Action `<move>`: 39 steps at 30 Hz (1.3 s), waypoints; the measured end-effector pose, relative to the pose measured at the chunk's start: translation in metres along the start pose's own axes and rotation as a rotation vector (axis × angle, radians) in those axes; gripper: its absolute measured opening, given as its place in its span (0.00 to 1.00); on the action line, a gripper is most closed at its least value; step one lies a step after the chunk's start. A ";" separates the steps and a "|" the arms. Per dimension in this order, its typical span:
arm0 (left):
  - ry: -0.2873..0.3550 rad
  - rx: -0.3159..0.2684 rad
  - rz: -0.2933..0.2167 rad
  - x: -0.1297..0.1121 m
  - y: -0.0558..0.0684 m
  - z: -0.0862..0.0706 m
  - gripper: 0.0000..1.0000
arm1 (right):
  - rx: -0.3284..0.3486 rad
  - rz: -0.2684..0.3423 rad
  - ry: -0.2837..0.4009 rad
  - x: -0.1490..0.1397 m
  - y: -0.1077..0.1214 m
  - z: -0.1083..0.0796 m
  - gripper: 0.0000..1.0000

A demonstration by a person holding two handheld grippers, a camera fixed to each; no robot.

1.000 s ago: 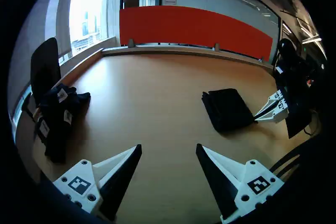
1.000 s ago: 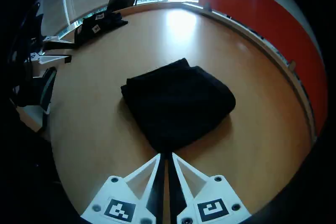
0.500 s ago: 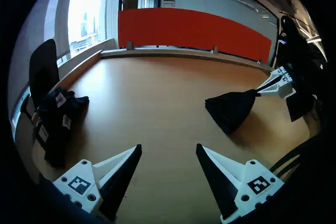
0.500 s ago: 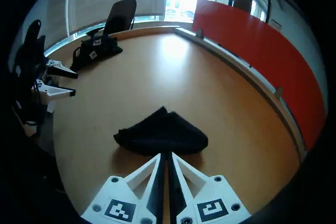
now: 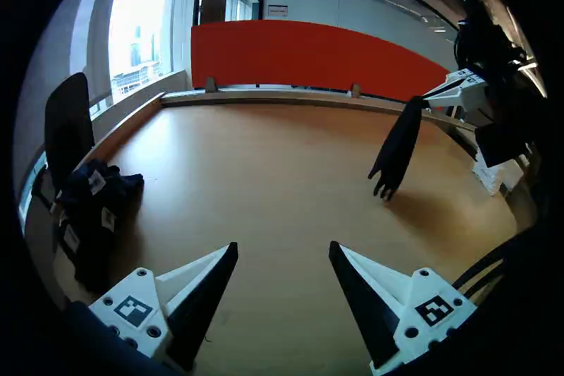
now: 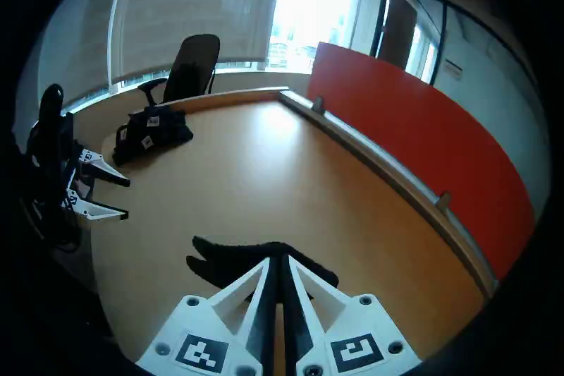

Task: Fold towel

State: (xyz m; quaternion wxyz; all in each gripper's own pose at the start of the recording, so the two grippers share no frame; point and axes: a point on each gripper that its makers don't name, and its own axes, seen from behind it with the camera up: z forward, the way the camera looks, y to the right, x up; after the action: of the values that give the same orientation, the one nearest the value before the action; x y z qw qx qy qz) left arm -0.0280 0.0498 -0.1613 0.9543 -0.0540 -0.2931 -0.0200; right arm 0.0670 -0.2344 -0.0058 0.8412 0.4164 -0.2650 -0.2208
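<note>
The black towel (image 5: 397, 149) hangs folded in a long narrow drape from my right gripper (image 5: 426, 101), which is shut on its top edge high over the right side of the wooden table (image 5: 268, 164). In the right gripper view the towel (image 6: 218, 263) dangles just below the closed right gripper (image 6: 278, 259). Whether the towel's lower end touches the table is unclear. My left gripper (image 5: 282, 263) is open and holds nothing, low over the near table edge. It also appears far left as the left gripper (image 6: 127, 199) in the right gripper view.
A heap of black cloth with white tags (image 5: 92, 199) lies at the table's left end, beside a dark office chair (image 5: 67, 129). A red partition (image 5: 317, 55) runs along the far edge. Dark equipment (image 5: 500, 143) stands at the right.
My right gripper has lifted the towel off the table, from lying flat to hanging almost straight down. The left gripper has stayed open in place.
</note>
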 end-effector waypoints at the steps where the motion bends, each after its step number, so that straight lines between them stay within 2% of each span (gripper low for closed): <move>1: 0.001 0.000 -0.002 0.001 0.000 0.000 0.96 | -0.001 -0.001 0.002 0.002 0.001 -0.001 0.04; 12: 0.005 -0.014 -0.005 0.008 0.004 0.007 0.96 | -0.026 0.009 0.010 0.005 0.024 -0.018 0.04; 19: 0.008 -0.023 0.000 0.013 0.008 0.012 0.96 | -0.053 0.051 0.008 -0.006 0.050 -0.037 0.04; 39: -0.007 -0.022 0.021 0.017 0.013 0.021 0.96 | -0.192 0.118 -0.098 -0.085 0.153 -0.109 0.04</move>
State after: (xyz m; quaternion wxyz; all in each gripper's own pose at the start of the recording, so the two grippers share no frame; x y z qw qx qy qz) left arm -0.0243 0.0648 -0.1357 0.9528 -0.0678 -0.2955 -0.0129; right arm 0.0941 -0.0358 0.0412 0.8749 0.3063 -0.3073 -0.2153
